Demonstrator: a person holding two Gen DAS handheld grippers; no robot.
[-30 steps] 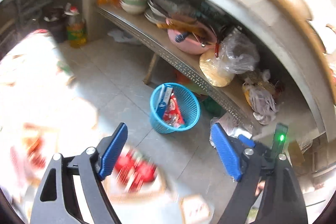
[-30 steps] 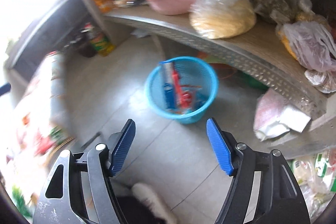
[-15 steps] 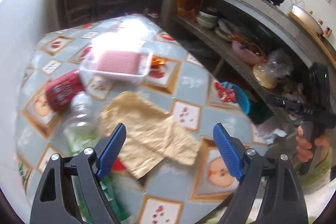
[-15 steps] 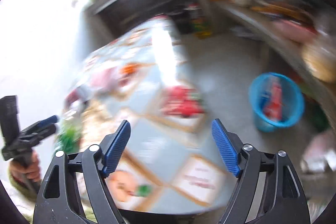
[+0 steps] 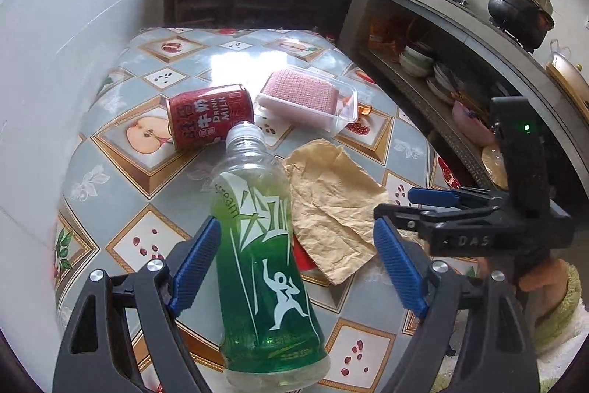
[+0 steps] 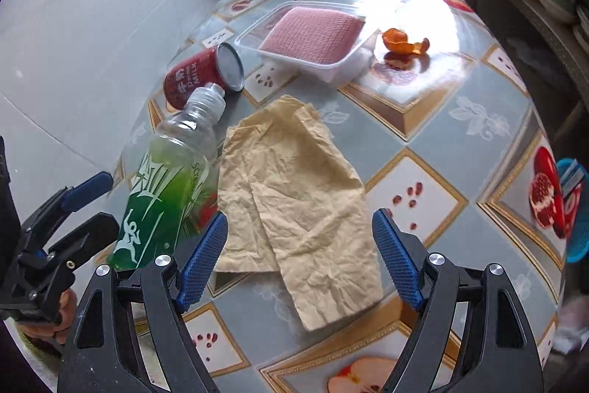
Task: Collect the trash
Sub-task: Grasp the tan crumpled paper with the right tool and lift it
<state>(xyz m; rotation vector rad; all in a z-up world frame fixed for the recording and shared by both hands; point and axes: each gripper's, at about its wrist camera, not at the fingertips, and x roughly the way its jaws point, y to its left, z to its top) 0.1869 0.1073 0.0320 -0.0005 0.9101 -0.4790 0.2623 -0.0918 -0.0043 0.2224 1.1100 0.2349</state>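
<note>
A green plastic bottle point(image 5: 257, 245) lies on the patterned table point(image 5: 121, 179), its body between the open fingers of my left gripper point(image 5: 298, 264). It also shows in the right wrist view point(image 6: 162, 186). A crumpled brown paper bag point(image 6: 294, 209) lies in front of my open right gripper point(image 6: 300, 260), partly between its fingers; it shows in the left wrist view point(image 5: 331, 201) too. A red milk can point(image 5: 210, 115) lies on its side beyond the bottle. A clear plastic tray point(image 6: 305, 37) with a pink pad and orange peel point(image 6: 403, 43) lie farther back.
A blue trash basket point(image 6: 574, 212) stands on the floor past the table's right edge. A white tiled wall point(image 5: 55, 43) borders the table's left side. A counter with pots point(image 5: 519, 6) and shelves of dishes point(image 5: 423, 61) runs along the right.
Both grippers swung from the floor basket back over the table. The left now straddles the green bottle; the right has come down over the brown paper bag. Both stay open.
</note>
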